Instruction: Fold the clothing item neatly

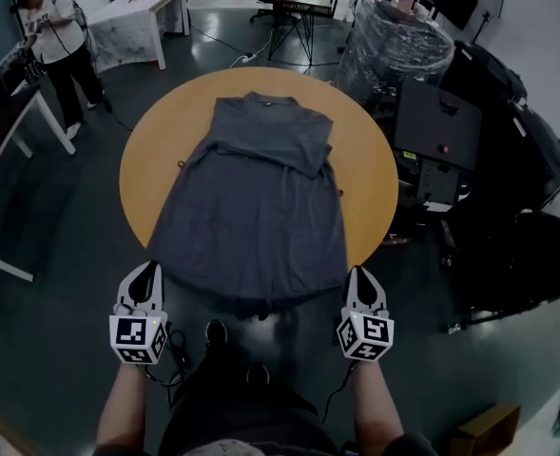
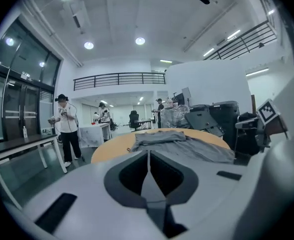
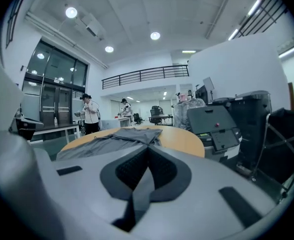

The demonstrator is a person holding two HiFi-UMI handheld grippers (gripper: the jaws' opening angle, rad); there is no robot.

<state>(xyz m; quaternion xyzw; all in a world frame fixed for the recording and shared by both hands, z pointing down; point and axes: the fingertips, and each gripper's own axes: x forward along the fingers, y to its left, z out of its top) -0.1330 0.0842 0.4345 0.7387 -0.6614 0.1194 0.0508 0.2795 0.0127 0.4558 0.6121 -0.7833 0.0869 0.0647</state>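
1 dress [image 1: 251, 198], 2 grippers, 1 table [image 1: 146, 150]

Head view reads dim overall. I log the round table [image 1: 142, 160] as the brightest patch. The floor [image 1: 51, 255] around it is dark, with a faint sheen beyond the table's far edge. Corners fall off toward black, and straight lines bow the further they sit from the table.

Both gripper views are much brighter. Round ceiling lamps [image 2: 89, 45] high above the table bloom white. The frame is a circular fisheye with black corners. The table is fairly sharp; the left gripper [image 2: 149, 153] body in front of it is soft.
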